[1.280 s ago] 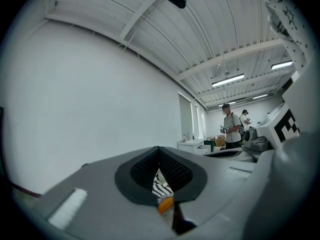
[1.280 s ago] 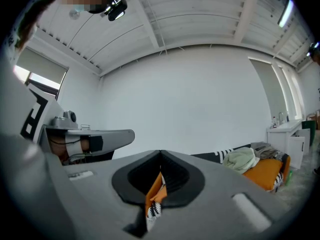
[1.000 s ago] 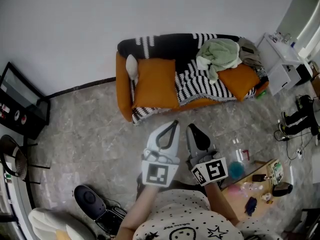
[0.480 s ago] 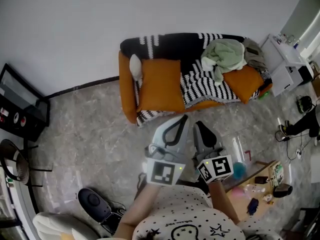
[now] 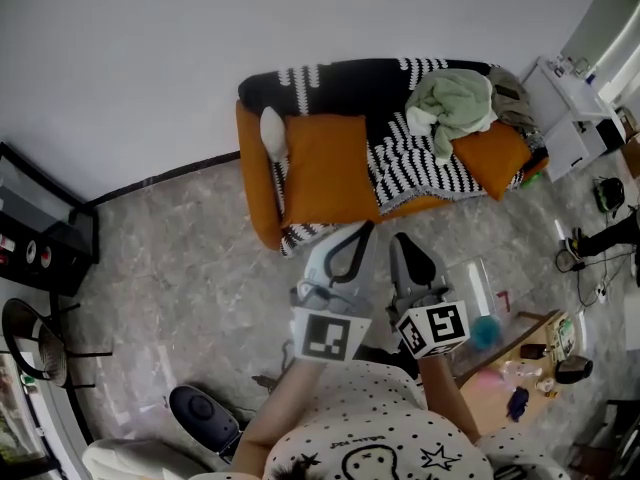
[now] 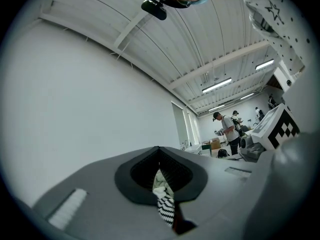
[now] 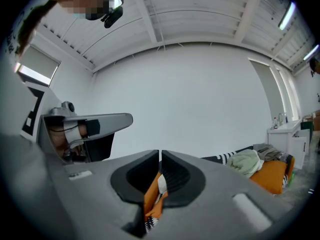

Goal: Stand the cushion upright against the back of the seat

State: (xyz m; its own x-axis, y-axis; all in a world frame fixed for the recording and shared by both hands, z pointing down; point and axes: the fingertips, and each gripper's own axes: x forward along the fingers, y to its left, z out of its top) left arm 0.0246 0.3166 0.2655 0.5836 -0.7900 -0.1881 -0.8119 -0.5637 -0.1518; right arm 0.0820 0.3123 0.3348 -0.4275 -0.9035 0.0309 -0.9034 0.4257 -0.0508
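A large orange cushion lies flat on the left part of the orange sofa, over a black-and-white striped blanket. It also shows through the jaw gap in the right gripper view. A second orange cushion leans at the sofa's right end, under a green cloth. My left gripper hangs just short of the sofa's front edge, jaws together and empty. My right gripper is beside it, its jaws nearly together and closing with nothing between them.
A white object rests by the sofa's left arm. A low table with small items stands at the lower right, a white cabinet at the right, a black shelf at the left. Cables and a dark round device lie on the floor.
Both grippers have moved toward the sofa, side by side. The sofa's front edge now lies just beyond their tips.
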